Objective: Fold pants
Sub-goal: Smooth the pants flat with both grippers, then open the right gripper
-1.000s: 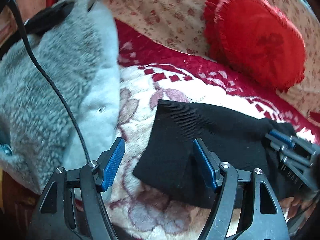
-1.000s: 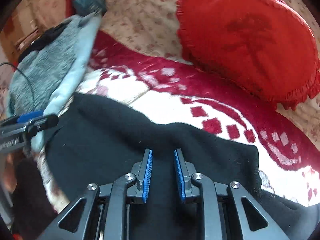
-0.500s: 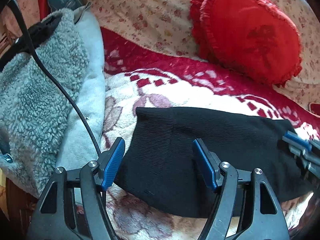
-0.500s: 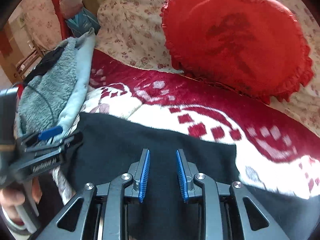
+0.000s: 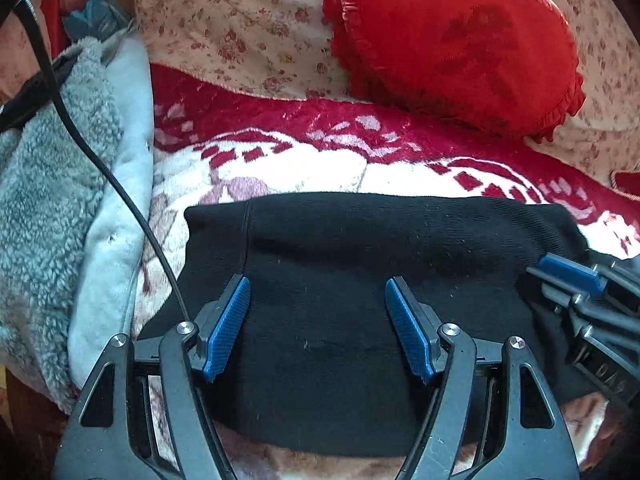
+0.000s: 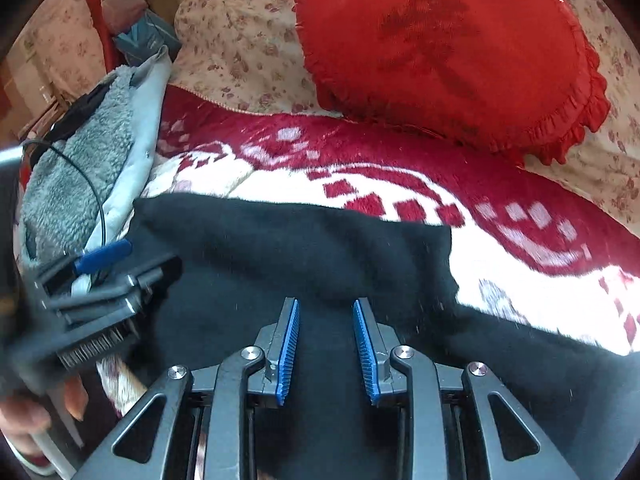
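Black knit pants (image 5: 360,280) lie folded on the red-white blanket (image 5: 320,168). My left gripper (image 5: 316,320) is wide, nothing held; right gripper (image 6: 326,344) narrow, jaws opening, empty. Fabric looks soft, light, floppy; I'd pinch an edge or corner, not mid-panel

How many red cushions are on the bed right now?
1. The red cushion leans on the flowered bedding behind the black pants. A red edge at the far right may be another; too little shows.
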Action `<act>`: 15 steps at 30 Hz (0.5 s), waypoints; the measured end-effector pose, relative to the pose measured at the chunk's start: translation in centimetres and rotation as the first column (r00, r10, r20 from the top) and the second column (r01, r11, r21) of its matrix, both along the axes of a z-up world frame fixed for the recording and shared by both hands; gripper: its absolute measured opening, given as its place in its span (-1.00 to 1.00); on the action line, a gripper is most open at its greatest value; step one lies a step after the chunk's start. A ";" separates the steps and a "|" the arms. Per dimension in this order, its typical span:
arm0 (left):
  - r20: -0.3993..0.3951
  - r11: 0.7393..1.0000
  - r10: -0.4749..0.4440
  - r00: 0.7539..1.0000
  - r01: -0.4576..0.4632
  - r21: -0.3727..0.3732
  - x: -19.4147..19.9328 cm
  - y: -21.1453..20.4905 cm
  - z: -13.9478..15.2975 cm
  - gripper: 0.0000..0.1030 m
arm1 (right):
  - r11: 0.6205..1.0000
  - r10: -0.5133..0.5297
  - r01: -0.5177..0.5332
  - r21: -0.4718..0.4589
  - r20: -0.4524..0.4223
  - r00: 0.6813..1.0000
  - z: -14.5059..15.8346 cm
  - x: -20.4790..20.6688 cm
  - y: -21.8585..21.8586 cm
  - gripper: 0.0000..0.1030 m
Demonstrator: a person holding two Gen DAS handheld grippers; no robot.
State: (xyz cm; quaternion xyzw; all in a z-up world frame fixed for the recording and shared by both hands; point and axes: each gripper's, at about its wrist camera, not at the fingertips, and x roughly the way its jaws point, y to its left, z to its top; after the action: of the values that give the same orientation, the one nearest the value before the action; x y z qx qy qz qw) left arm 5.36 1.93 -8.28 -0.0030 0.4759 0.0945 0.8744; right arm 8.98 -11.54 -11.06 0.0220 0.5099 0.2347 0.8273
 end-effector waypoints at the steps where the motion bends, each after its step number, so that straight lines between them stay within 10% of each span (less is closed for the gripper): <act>1: 0.001 1.000 0.003 1.000 -0.003 0.000 0.2 0.0 0.0 0.37 | 1.000 -0.002 0.002 0.003 0.004 1.000 0.0 0.3 0.1 -0.44; 15: 0.028 0.995 -0.064 0.998 0.066 -0.077 -0.8 -2.8 2.1 0.36 | 0.996 -0.083 0.084 0.024 -0.046 0.996 1.5 -4.1 -6.4 -0.42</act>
State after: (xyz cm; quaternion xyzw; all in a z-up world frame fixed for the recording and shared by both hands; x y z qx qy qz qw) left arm 4.54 -0.86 -6.16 -0.0230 0.4680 0.0473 0.8821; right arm 4.90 -17.99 -9.53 0.0593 0.5238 0.2060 0.8245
